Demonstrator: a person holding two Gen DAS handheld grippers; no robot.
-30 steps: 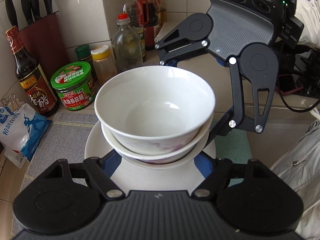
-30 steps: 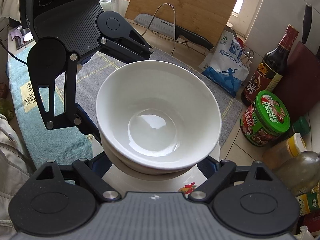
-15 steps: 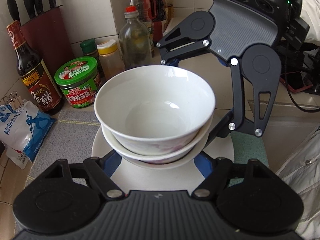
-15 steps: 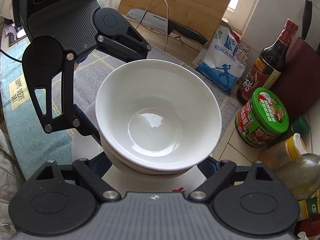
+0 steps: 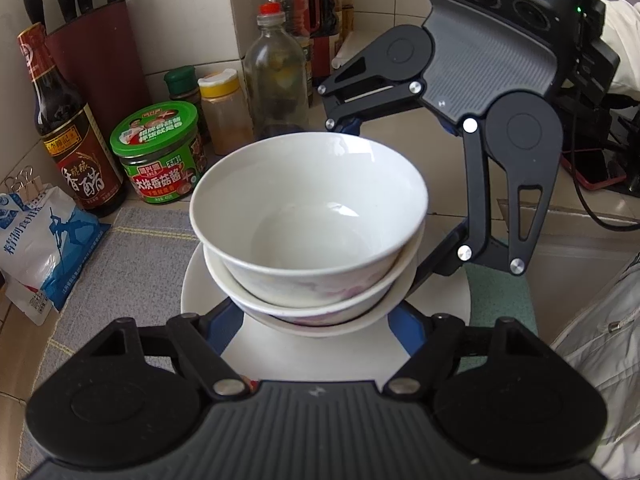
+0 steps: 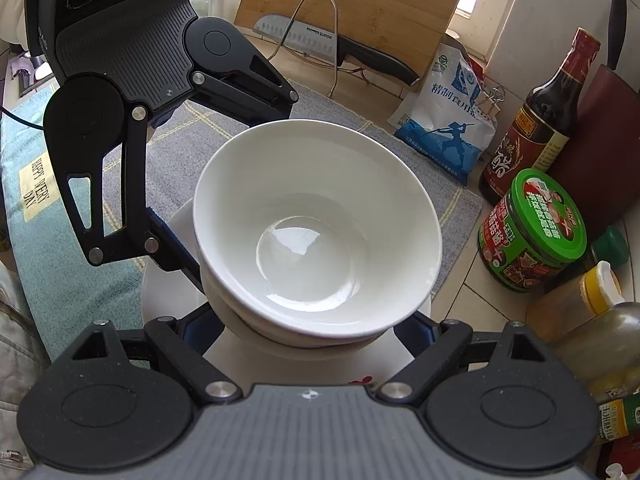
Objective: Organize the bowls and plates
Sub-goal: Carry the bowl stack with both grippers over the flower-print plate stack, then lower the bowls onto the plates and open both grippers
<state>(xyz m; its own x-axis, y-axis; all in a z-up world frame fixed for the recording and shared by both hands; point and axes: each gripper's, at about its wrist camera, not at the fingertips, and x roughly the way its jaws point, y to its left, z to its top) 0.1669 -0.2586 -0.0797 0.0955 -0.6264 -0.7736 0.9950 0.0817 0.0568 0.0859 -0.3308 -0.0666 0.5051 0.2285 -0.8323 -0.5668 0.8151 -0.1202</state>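
A stack of nested white bowls [image 5: 308,216] fills the middle of both views, also as the bowl stack [image 6: 316,216]. My left gripper [image 5: 318,320] has its blue fingers [image 5: 228,320] on either side of the lowest bowl and is shut on the stack. From the opposite side my right gripper [image 6: 316,332] clamps the same stack with its fingers [image 6: 420,328]. A white plate [image 5: 320,356] with a small red flower mark lies under the bowls, also seen as the plate [image 6: 168,288]. Whether the stack rests on it I cannot tell.
A grey mat [image 5: 120,264] and a teal cloth [image 6: 44,216] cover the counter. Close by stand a green-lidded jar [image 5: 160,152], a dark vinegar bottle [image 5: 68,132], a salt bag [image 5: 36,240], oil and spice bottles [image 5: 276,76], a knife block [image 5: 96,52], and a cutting board with a knife [image 6: 352,12].
The bowls keep their place between both grippers while the counter behind them has slid a little. More of the plate now shows from under the stack on the teal cloth side.
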